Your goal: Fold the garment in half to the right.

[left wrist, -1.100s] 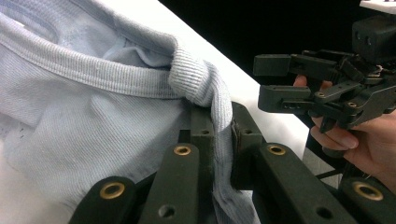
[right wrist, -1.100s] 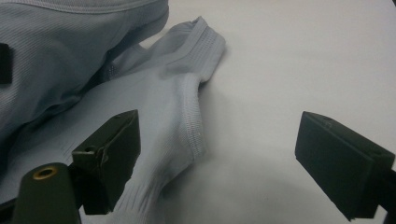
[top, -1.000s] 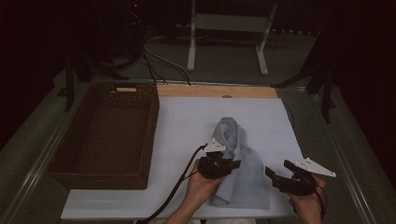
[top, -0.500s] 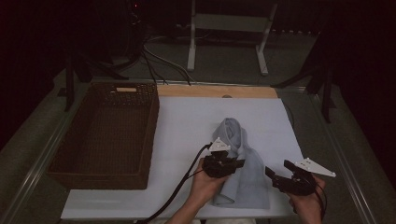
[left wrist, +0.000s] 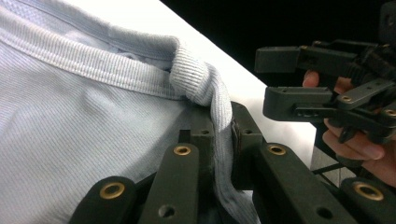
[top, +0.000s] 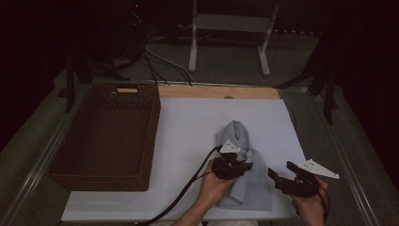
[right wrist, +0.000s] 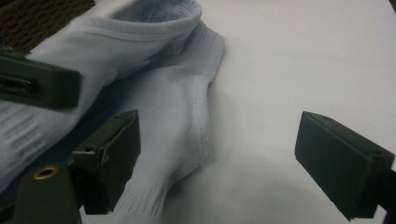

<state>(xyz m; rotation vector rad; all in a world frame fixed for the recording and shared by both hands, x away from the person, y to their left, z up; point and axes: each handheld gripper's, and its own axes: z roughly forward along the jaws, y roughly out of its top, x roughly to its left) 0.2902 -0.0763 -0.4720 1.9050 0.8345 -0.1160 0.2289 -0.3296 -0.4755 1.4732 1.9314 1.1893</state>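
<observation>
- Garment [top: 244, 179] of pale blue ribbed cloth is lying on the white sheet [top: 188, 136] covering the desk, right of the middle and near the person's edge, with its far end bunched up into a small hump.
- Going from the left, a dark wicker basket [top: 106, 134] is sitting on the left part of the desk, its right wall just beside the white sheet's left edge and well apart from the cloth.
- A black cable [top: 188, 188] is trailing from the left tool down toward the near edge of the desk.
- The left tool [top: 230, 167] is resting over the garment's middle; in the left gripper view [left wrist: 224, 140] its jaws are pinching a thick ribbed hem of the cloth tightly between them.
- The person's left hand [top: 214, 188] is holding that tool from below.
- The right tool [top: 282, 181] is hovering just beside the garment's right edge, jaws standing wide apart; in the right gripper view [right wrist: 215, 158] one jaw is hanging over the cloth, the other over bare sheet, nothing gripped.
- The right hand [top: 310, 207] is holding it at the near right corner.
</observation>
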